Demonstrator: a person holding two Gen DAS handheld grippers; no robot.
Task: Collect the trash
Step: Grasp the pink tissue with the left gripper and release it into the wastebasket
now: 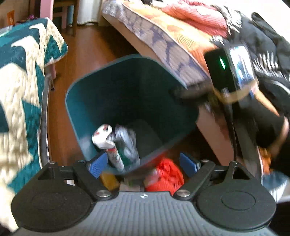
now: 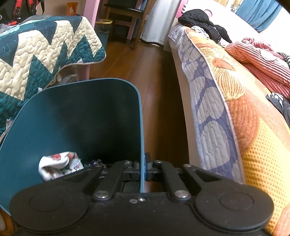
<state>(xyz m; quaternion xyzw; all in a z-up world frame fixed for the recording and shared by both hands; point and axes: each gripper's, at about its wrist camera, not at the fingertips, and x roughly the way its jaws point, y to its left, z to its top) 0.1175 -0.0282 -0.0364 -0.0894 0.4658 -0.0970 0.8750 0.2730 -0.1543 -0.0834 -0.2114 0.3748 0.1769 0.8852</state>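
Observation:
A dark teal trash bin [image 1: 87, 101] stands on the wood floor between two beds. Crumpled white printed wrappers [image 1: 104, 135] and other trash lie in its bottom. My left gripper [image 1: 143, 166] is open and empty, hovering over the bin's near rim. My right gripper [image 2: 143, 168] is shut on the bin's right wall [image 2: 139, 116], seen edge-on between the blue pads. The white wrapper [image 2: 58, 166] shows inside the bin. In the left wrist view the right gripper's body [image 1: 233, 72] is at the bin's right rim.
A bed with an orange and purple quilt [image 2: 226, 101] runs along the right, with red and black clothes [image 2: 257, 54] on it. A teal and cream zigzag quilt [image 2: 36, 54] covers the bed on the left. A red object [image 1: 166, 174] lies by the bin. A chair [image 2: 126, 16] stands at the back.

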